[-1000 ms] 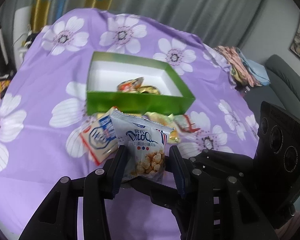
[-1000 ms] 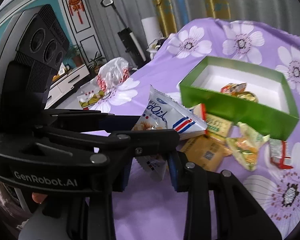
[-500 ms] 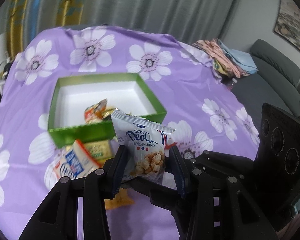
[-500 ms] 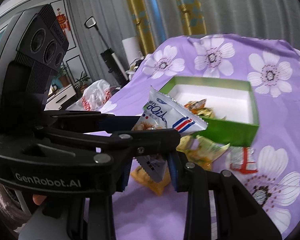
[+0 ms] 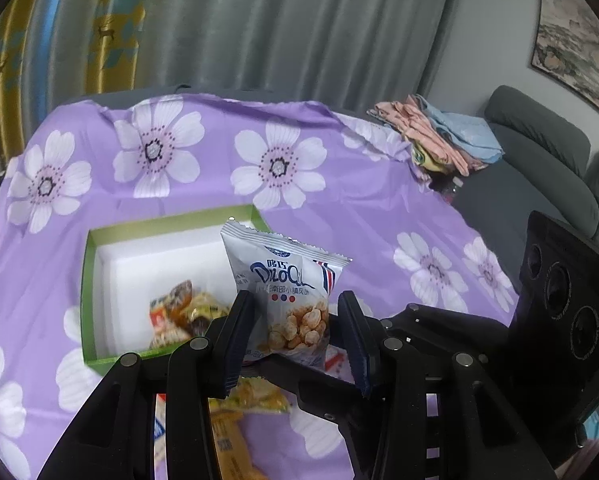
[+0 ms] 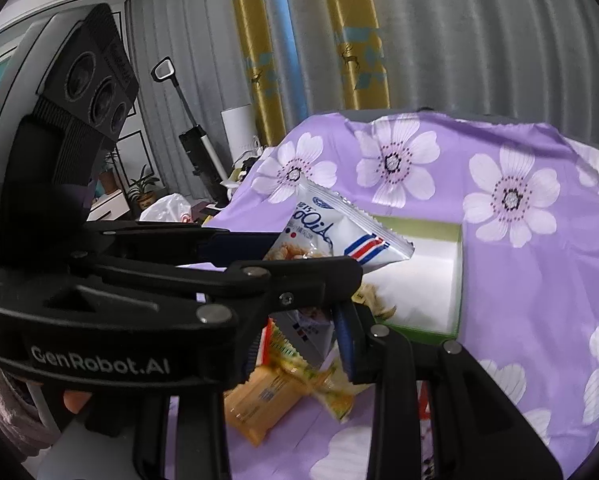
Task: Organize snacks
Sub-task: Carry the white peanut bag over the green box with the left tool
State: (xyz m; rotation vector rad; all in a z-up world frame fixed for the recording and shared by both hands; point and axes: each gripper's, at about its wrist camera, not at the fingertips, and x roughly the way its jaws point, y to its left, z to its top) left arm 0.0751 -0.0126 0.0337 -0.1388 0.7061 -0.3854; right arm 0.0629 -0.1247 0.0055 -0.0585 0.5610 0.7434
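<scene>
Moved: both grippers, from the loose snacks (image 5: 255, 396) toward the box (image 5: 91, 280). Left gripper (image 5: 295, 340) and right gripper (image 6: 299, 328) both clamp one pouch (image 5: 287, 292), raised over the box's near wall. Risk: uneven release drops it outside.

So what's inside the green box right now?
The green box holds a small cluster of wrapped snacks on its white lining. The rest of the lining looks bare, but the held white snack packet and the gripper's fingers cover the near right corner.
</scene>
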